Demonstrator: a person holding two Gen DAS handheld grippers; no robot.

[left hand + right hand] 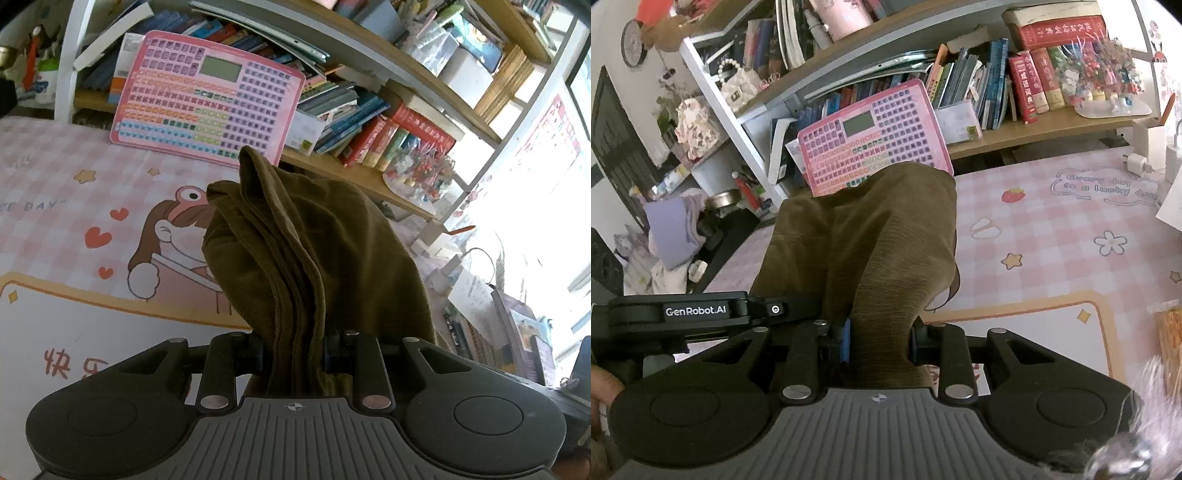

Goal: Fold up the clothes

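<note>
Both tongs, left tongs (pixel 293 354) and right tongs (pixel 879 343), clamp the bunched olive-brown cloth garment (pixel 306 236) mid-carry; next, lay it at twelve o'clock on the pink-checked tabletop (pixel 1052 229).

One olive-brown garment (pixel 295 236), two grippers, left gripper (pixel 293 354) and right gripper (pixel 879 341), one pink keyboard chart (pixel 207 99), one pink checked mat (pixel 1052 229).

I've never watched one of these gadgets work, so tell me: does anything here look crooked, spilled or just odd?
Nothing is spilled or broken. The one odd sight: the brown garment is bunched in thick folds between the jaws of the left gripper, and the right gripper grips it too. The pink board leans tilted against the books.
</note>
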